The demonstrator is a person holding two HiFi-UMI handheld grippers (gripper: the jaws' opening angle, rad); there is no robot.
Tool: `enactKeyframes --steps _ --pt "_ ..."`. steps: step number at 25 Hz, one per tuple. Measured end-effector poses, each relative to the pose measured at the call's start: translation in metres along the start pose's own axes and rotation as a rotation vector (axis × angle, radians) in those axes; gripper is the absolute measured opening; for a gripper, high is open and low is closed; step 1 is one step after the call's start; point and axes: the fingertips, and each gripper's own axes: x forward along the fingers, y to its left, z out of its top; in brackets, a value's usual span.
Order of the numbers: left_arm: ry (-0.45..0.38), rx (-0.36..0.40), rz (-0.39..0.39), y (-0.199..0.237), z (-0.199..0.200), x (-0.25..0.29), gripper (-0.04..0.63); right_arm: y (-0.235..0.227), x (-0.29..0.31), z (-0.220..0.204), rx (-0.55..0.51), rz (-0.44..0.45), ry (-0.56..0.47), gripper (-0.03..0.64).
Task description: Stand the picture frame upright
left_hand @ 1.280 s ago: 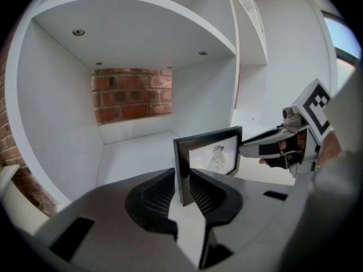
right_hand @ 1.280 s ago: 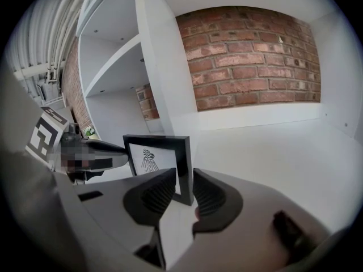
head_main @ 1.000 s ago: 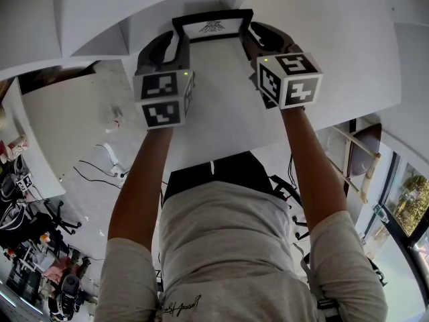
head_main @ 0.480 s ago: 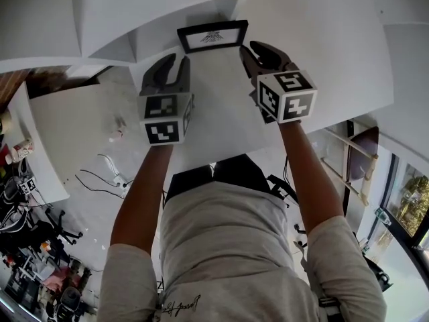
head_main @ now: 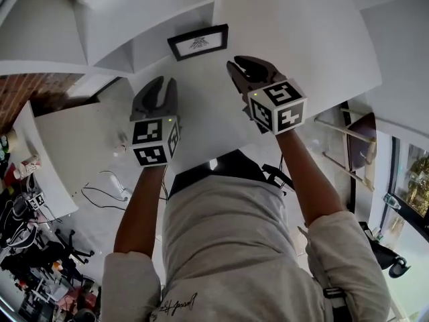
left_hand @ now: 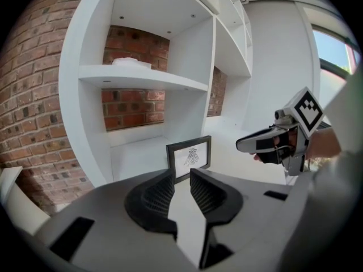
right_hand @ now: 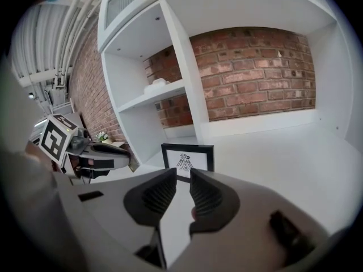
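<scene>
Left tongs (head_main: 163, 84) and right tongs (head_main: 242, 66) gape empty, the upright picture frame (head_main: 198, 41) standing apart beyond them.

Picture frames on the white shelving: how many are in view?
1. The picture frame stands upright on the white ledge below the shelves, with nothing touching it. None seem hidden.

Picture frame (head_main: 198, 42): black moulding, smooth, low sheen; white paper print inside.
Shelf unit (right_hand: 148, 103) around the frame: white, smooth, matt painted finish.
Brick wall (right_hand: 255, 72) behind the frame: red brick, rough, pale mortar joints.
Right claw (right_hand: 182, 175): dark grey matt plastic, pads (right_hand: 160, 196) finely ribbed.
Marker cube (head_main: 276, 106): matt white faces, black print.
Shirt (head_main: 228, 247): grey knit cloth.
</scene>
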Motion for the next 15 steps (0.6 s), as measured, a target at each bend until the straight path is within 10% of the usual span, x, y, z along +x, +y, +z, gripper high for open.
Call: enactKeyframes --steps 15 --pt "-0.063 0.049 -0.118 -0.040 0.020 -0.079 0.018 0.064 -0.064 0.017 -0.012 0.048 -0.052 0.035"
